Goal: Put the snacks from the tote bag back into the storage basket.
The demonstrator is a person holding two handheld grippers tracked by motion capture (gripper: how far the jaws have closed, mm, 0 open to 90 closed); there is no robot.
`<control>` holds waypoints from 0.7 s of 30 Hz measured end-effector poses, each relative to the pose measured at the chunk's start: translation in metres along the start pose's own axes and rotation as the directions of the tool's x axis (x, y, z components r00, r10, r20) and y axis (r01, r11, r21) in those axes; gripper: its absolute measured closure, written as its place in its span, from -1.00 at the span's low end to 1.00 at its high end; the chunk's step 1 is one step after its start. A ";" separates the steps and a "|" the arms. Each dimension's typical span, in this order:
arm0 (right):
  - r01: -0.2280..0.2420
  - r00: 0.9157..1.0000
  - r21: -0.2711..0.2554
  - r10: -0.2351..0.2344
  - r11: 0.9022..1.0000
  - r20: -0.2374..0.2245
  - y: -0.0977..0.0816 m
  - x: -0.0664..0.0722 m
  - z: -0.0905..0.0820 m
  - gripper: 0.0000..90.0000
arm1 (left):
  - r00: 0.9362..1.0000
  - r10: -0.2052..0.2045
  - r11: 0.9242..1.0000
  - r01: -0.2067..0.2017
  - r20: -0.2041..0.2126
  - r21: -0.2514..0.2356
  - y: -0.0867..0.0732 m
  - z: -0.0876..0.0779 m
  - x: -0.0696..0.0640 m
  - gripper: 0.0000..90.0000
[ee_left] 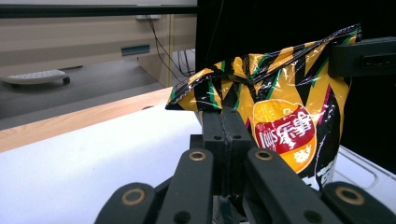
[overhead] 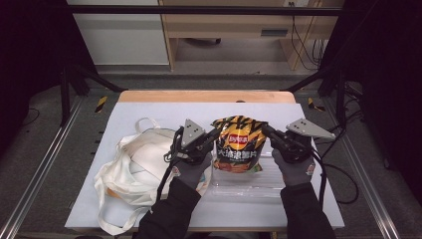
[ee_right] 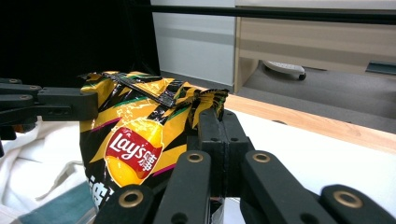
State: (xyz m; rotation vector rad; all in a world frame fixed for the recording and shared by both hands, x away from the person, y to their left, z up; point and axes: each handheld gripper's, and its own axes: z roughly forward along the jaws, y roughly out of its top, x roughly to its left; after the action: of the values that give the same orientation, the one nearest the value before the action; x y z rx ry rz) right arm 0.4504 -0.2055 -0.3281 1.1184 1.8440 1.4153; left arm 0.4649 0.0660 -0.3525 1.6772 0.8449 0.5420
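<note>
Both grippers pinched the top corners of a chip bag (overhead: 239, 144). The left gripper (overhead: 211, 135) had its jaws pressed together on the bag's left upper corner, and the left gripper view confirmed it: the two black jaws met flat with the crinkled foil edge of the chip bag (ee_left: 280, 107) clamped between them. The right gripper (overhead: 271, 133) did the same on the opposite corner; in the right gripper view the jaws sat closed tight on the seam of the chip bag (ee_right: 140, 135), no gap showing. Held by two corners like this, the bag hung upright with its printed front facing the person, probably so it stayed spread and didn't fold or swing. It hung over a clear plastic tray (overhead: 249, 184) on the white table cover (overhead: 149, 109), bottom edge at or just above the tray; contact couldn't be told from these views. The position suggested the bag was being lowered into or lifted from that tray. A white cloth tote bag (overhead: 132, 172) lay slumped just left of the left hand (overhead: 191, 172), mouth loose, handles trailing toward the table's front edge, near enough to be where the bag goes. The right hand (overhead: 294, 169) sat level with the left, which kept the top seam roughly horizontal.
</note>
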 end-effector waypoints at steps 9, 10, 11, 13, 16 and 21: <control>-0.009 1.000 0.019 0.009 1.000 0.006 -0.008 -0.003 0.008 1.00 | 1.000 -0.008 1.000 0.008 -0.011 0.019 -0.007 0.008 0.003 1.00; -0.009 1.000 0.021 0.009 1.000 0.007 -0.009 -0.003 0.009 1.00 | 1.000 -0.009 1.000 0.009 -0.013 0.021 -0.008 0.008 0.003 1.00; -0.012 1.000 0.022 0.011 1.000 0.007 -0.009 -0.003 0.010 1.00 | 1.000 -0.010 1.000 0.010 -0.014 0.023 -0.008 0.009 0.003 1.00; -0.012 1.000 0.027 0.012 1.000 0.011 -0.011 -0.003 0.012 1.00 | 1.000 -0.014 0.999 0.014 -0.016 0.029 -0.010 0.011 0.004 1.00; -0.016 1.000 0.034 0.016 0.999 0.014 -0.013 -0.004 0.014 1.00 | 1.000 -0.015 0.999 0.016 -0.019 0.036 -0.012 0.013 0.004 1.00; -0.021 1.000 0.036 0.021 0.999 0.016 -0.015 -0.006 0.017 1.00 | 1.000 -0.019 0.999 0.020 -0.021 0.036 -0.013 0.015 0.005 1.00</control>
State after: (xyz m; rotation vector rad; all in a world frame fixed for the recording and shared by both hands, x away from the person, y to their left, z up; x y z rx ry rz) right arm 0.4629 -0.2037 -0.3478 1.1667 1.8593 1.3859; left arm 0.4752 0.0620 -0.3693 1.6976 0.8897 0.5341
